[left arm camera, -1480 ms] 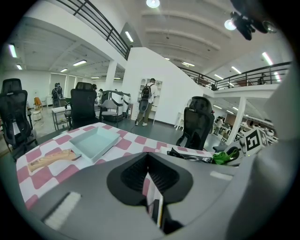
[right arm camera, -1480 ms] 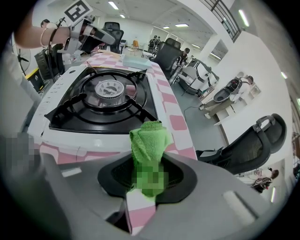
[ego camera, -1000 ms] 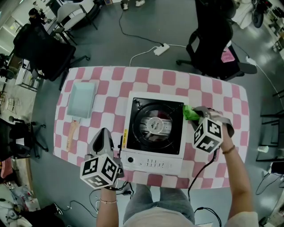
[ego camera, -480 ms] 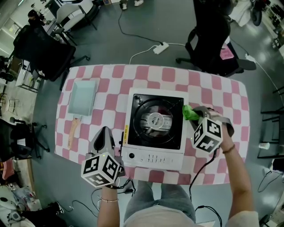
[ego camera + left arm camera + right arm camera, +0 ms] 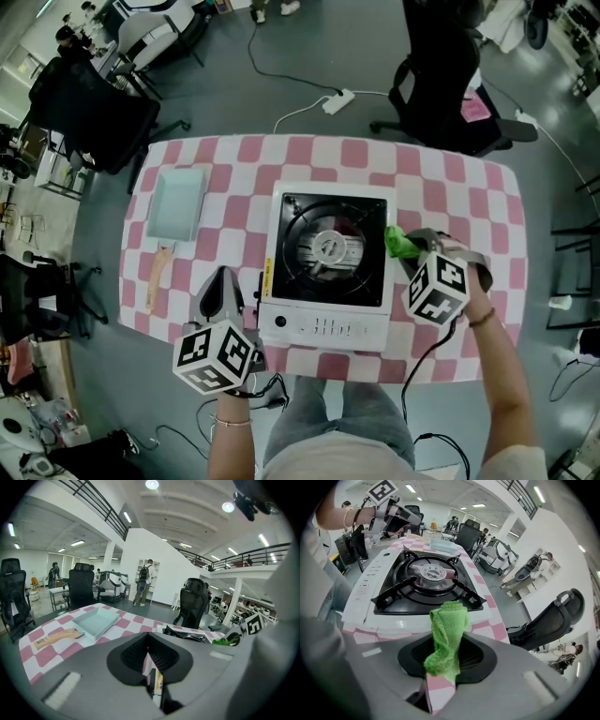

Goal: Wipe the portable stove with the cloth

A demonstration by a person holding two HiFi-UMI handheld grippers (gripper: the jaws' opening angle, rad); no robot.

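On the pink-and-white checked worktop [image 5: 450, 187], a white portable stove [image 5: 326, 272] is sitting near the middle, its black burner plate facing up and its knob and control strip lying along the edge nearest the person. At the stove's right edge, the right claw [image 5: 410, 249] is pinching a bright green cloth [image 5: 401, 242]. In the right gripper view its jaws are pressing together on the bunched cloth, which is sticking up out of them and folding over at the top. The cloth is hanging just beside the stove's white rim, at the corner of the black plate; whether it is touching the stove is not clear from either view.

At the stove's near left corner, the left claw [image 5: 222, 274] is hovering just beside the stove, pointing away from the person. Its jaws are standing closed with nothing gripped; only the stove's side with a yellow label is showing through the slit between them in the left gripper view.

Well apart on the left of the worktop, a pale blue tray [image 5: 175, 204] is lying flat, and a wooden handle [image 5: 156, 279] is lying just below it, pointing toward the near edge
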